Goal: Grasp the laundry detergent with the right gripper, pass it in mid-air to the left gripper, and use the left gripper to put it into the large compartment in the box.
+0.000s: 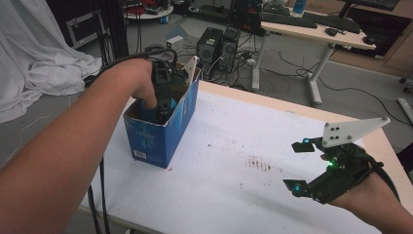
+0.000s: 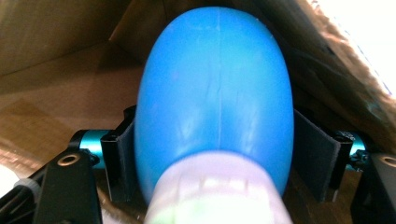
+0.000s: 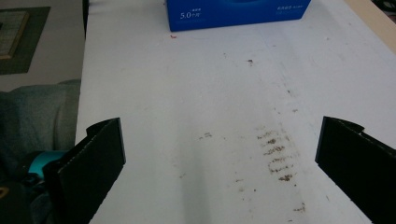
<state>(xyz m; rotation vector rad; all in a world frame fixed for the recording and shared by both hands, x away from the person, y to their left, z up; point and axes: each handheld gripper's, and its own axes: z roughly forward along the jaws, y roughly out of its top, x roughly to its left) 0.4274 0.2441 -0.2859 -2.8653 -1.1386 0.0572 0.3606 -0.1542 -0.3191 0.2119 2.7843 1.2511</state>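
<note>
An open blue cardboard box (image 1: 163,134) stands at the table's far left. My left gripper (image 1: 160,105) reaches down into it from above. In the left gripper view a smooth blue egg-shaped bulb (image 2: 215,93) with a pale translucent cap (image 2: 215,196) sits between the jaws of the left gripper (image 2: 215,144), whose pads lie against its two sides. Brown cardboard walls surround it. My right gripper (image 1: 298,165) hovers low over the table's right side, open and with nothing between its jaws. In its own view the right gripper (image 3: 219,154) faces the box (image 3: 233,14) across the white tabletop.
The white table (image 1: 234,146) carries brown smudges (image 1: 258,164) in the middle. Its right edge is bare wood. On the floor behind stand computer towers (image 1: 216,46), a desk (image 1: 311,29) and a white sheet (image 1: 34,53). A cable (image 1: 102,195) hangs off the near left edge.
</note>
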